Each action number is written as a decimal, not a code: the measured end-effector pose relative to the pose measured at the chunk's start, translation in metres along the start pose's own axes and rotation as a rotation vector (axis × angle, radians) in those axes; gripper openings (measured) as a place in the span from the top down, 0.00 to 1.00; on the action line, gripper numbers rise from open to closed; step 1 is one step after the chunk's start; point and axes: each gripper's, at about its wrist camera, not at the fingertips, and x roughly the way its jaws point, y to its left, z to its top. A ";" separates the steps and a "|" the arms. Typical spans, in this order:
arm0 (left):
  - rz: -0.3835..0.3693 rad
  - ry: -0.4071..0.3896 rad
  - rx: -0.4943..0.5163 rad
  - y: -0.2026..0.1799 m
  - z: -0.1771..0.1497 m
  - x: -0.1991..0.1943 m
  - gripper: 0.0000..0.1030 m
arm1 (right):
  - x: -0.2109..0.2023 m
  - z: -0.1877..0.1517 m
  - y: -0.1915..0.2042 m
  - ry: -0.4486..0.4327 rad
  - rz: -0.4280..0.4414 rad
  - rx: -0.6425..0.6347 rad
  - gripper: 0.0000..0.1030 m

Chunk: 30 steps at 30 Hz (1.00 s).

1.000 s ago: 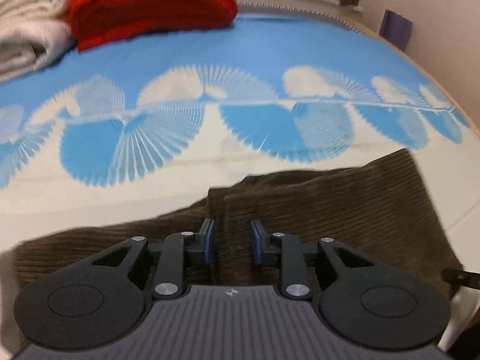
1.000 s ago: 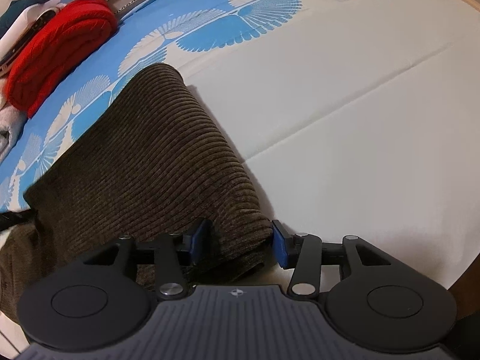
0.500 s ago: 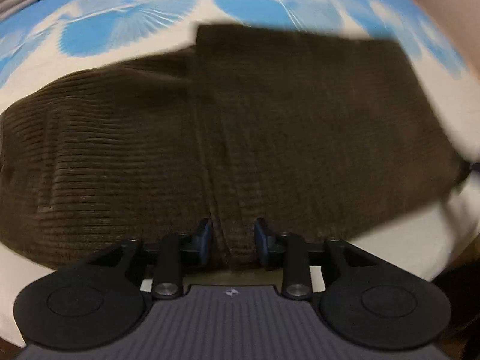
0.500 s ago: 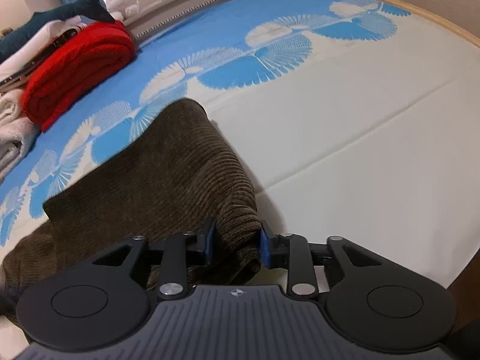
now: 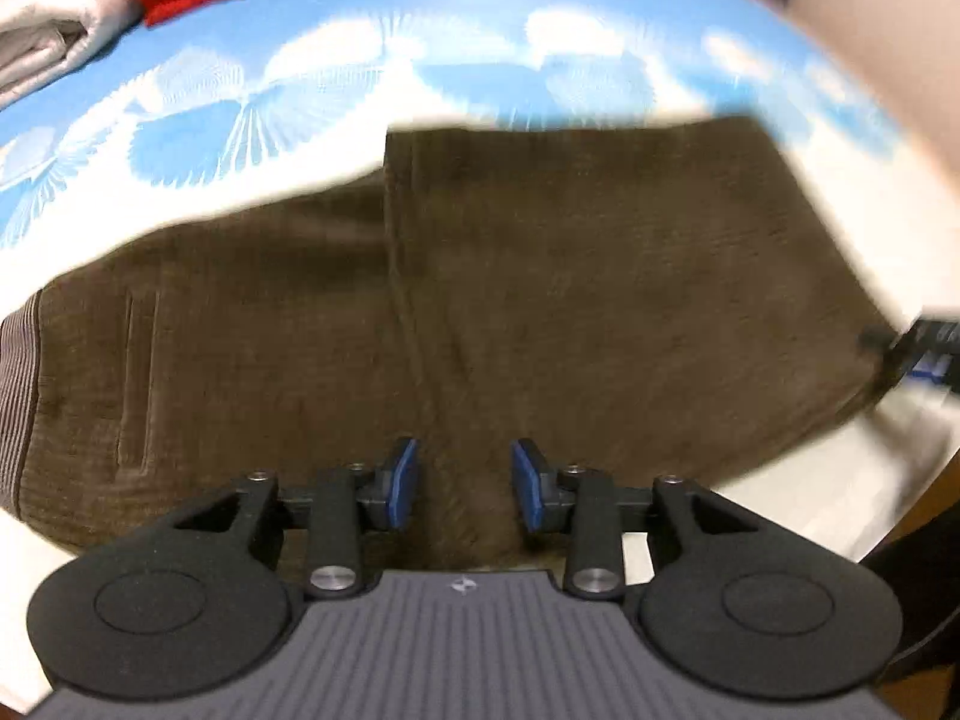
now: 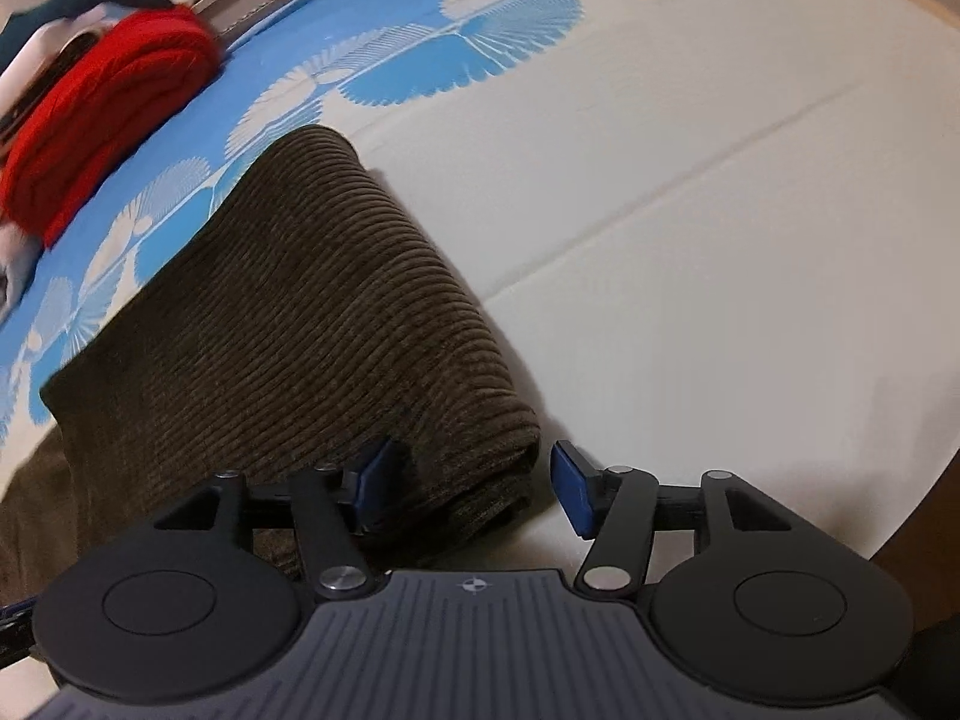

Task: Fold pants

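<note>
Brown corduroy pants (image 5: pixel 600 276) lie folded on the bed, with the waistband (image 5: pixel 18 372) at the left and the leg end laid over the seat. My left gripper (image 5: pixel 465 480) hovers over the near edge. Its jaws are opening, and the cloth under the gap is not pinched. In the right wrist view the rounded fold of the pants (image 6: pixel 336 312) runs towards my right gripper (image 6: pixel 474 486). Those jaws are opening too. The fold's corner sits between the pads, and the right pad (image 6: pixel 573 495) stands clear of it. The right gripper (image 5: pixel 924 354) also shows at the pants' right end.
The bedsheet (image 6: pixel 690 240) is cream with blue fan prints. A folded red knit (image 6: pixel 108 120) and pale folded cloths (image 5: pixel 54 18) are stacked at the far left. The bed's near edge (image 6: pixel 912 534) runs just right of my right gripper.
The left gripper came down and nearer over the pants, and the cloth now lies flat. Both pairs of jaws have widened, and the right pads have let go of the fold.
</note>
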 end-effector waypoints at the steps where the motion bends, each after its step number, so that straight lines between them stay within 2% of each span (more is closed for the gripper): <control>1: 0.018 0.039 0.015 0.000 -0.004 0.009 0.59 | 0.000 0.000 0.001 -0.003 0.006 -0.008 0.52; 5: -0.021 -0.019 -0.049 0.007 0.003 -0.003 0.59 | -0.007 -0.002 0.010 -0.049 -0.018 -0.060 0.69; 8: -0.025 -0.052 -0.056 0.008 0.002 -0.014 0.59 | -0.020 0.000 0.012 -0.090 0.008 -0.059 0.73; 14: -0.021 -0.065 -0.042 0.002 0.003 -0.019 0.59 | -0.053 -0.002 0.029 -0.207 0.071 -0.182 0.74; 20: -0.030 -0.096 -0.051 0.001 0.003 -0.028 0.59 | -0.046 -0.004 0.026 -0.201 0.057 -0.202 0.74; 30: -0.059 -0.140 -0.085 0.004 0.008 -0.035 0.59 | -0.050 -0.009 0.040 -0.251 0.053 -0.293 0.74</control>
